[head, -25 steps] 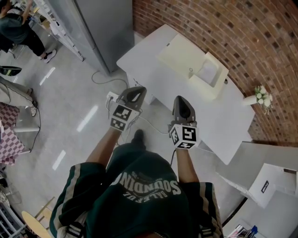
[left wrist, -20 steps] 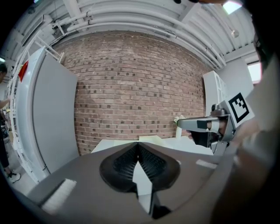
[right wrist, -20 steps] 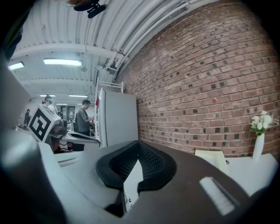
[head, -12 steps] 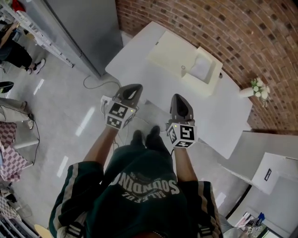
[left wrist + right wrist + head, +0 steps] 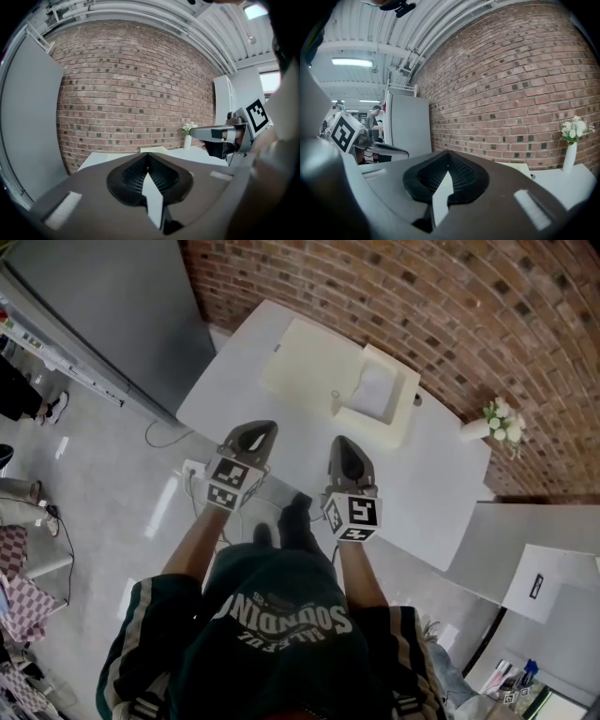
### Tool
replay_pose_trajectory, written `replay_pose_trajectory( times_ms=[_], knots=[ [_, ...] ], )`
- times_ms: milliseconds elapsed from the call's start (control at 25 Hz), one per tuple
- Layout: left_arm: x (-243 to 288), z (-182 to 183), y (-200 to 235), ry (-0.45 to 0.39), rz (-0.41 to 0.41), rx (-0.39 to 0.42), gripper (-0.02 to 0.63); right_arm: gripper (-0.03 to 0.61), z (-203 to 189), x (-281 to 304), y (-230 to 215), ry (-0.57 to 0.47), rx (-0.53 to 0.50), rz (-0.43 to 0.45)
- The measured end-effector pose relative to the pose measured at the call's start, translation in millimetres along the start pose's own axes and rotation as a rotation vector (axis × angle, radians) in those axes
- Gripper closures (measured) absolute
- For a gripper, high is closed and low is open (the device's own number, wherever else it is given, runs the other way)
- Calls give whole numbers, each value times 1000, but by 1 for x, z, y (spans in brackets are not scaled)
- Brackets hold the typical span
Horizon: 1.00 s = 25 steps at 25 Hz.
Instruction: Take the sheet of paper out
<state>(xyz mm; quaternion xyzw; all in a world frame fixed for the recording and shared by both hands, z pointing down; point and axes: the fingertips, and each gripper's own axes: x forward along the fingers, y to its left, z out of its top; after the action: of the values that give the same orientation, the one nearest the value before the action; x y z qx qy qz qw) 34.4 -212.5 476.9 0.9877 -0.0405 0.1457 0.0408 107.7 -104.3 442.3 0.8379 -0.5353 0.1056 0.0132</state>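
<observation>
Drawing nearer over the last second, the table [image 5: 234, 381] and cream printer [image 5: 305, 367] are now lying at twelve o'clock. The left gripper [image 5: 255, 433] and right gripper [image 5: 343, 450] are both empty, jaws pressed together. Arriving shut risks shoving or creasing the sheet of paper [image 5: 373, 390], seemingly lying in the printer's tray [image 5: 409, 413] at one o'clock.

- Your shirt [image 5: 281, 615], on near side of desk [image 5: 441, 493]: big pale print "SOUNDING", upside down to your head camera.
- Smaller line above that word: too blurred to read.
- Left tool [image 5: 253, 432] and right tool [image 5: 343, 446], at desk's near edge: square markers [image 5: 352, 517], black-and-white code, no letters.
- White panel [image 5: 548, 582], right of desk: small black mark, unreadable.
</observation>
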Motion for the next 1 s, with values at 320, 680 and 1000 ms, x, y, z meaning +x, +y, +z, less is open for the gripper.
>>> replay_pose_trajectory(
  times_ms=[320, 680, 1000],
  knots=[
    [86, 42, 16, -14, -18, 8, 603, 578, 28, 55, -65, -15, -2, -14],
    [154, 63, 8, 14, -63, 36, 603, 578, 40, 83, -111, -7, 2, -4],
    [196, 74, 13, 19, -141, 50, 603, 578, 43, 108, -130, 5, -40, -63]
  ],
)
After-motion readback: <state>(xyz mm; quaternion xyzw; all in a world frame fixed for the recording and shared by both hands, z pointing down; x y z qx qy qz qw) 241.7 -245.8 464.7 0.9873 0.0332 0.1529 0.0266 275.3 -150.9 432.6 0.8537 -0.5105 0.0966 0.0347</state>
